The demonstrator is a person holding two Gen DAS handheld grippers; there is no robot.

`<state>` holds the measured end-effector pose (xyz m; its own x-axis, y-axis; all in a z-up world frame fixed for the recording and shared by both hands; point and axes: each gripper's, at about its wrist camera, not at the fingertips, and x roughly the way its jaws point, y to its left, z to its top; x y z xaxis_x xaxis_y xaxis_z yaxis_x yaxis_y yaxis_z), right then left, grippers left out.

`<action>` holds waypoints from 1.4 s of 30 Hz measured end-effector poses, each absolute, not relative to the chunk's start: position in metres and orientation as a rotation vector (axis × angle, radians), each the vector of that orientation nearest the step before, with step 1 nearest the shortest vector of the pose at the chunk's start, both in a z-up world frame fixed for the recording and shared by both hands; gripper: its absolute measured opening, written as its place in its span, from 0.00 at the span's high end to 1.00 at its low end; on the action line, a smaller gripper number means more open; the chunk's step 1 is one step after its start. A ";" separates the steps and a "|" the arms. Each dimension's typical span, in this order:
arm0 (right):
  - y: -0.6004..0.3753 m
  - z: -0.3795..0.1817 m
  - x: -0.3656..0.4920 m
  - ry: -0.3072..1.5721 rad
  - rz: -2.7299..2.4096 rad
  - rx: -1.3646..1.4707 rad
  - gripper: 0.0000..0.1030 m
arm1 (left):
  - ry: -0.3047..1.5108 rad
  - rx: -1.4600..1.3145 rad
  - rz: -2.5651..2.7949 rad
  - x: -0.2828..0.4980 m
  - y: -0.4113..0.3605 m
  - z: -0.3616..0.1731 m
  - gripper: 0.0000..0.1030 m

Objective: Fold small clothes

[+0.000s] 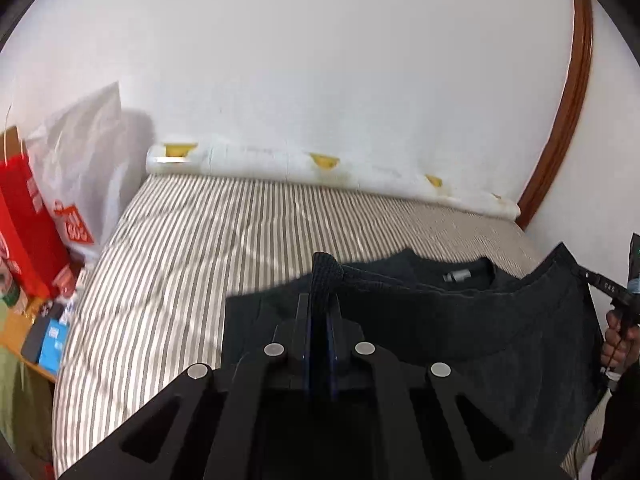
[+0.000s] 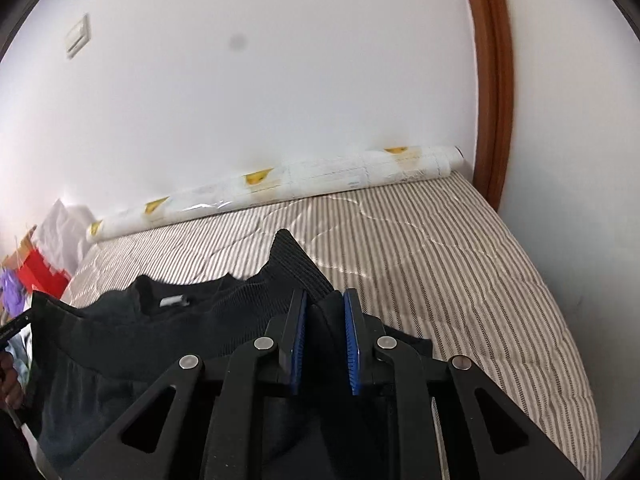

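Note:
A black ribbed garment [image 1: 460, 320] lies on the striped mattress [image 1: 192, 248], its collar and label toward the wall. My left gripper [image 1: 320, 300] is shut on a corner of its ribbed hem, which sticks up between the fingers. My right gripper [image 2: 325, 300] is shut on the other hem corner of the black garment [image 2: 180, 328]; the cloth bunches between the blue pads [image 2: 353, 344]. Both corners are lifted above the mattress [image 2: 460, 264]. The right gripper also shows at the right edge of the left wrist view [image 1: 624, 300], with the person's hand.
A rolled white sheet with yellow marks [image 1: 320, 168] lies along the wall at the mattress's far edge [image 2: 280, 188]. A red paper bag [image 1: 28, 216] and a white plastic bag [image 1: 80, 168] stand left of the bed. A brown door frame [image 2: 492, 80] is at the right.

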<state>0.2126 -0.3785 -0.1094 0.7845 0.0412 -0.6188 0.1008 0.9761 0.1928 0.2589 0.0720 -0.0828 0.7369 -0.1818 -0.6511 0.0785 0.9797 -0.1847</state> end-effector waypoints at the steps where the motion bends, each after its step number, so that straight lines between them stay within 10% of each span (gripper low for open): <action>1: -0.380 -0.114 0.219 0.685 -0.041 0.231 0.83 | 0.735 -0.149 -0.139 0.266 0.071 -0.085 0.94; 19: -0.378 -0.181 0.254 0.886 -0.152 0.132 0.71 | 0.891 -0.123 -0.091 0.314 0.064 -0.140 0.84; 32: -0.374 -0.180 0.155 0.887 -0.275 -0.031 0.62 | 0.906 -0.159 -0.083 0.226 0.083 -0.129 0.49; 42: -0.321 -0.138 0.100 0.779 -0.201 0.000 0.59 | 0.889 -0.240 -0.012 0.121 0.116 -0.128 0.48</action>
<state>0.1004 -0.3208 -0.1376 0.6934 -0.1801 -0.6977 0.1798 0.9809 -0.0745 0.1209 0.1161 -0.1278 0.6319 -0.1099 -0.7672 -0.0887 0.9731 -0.2125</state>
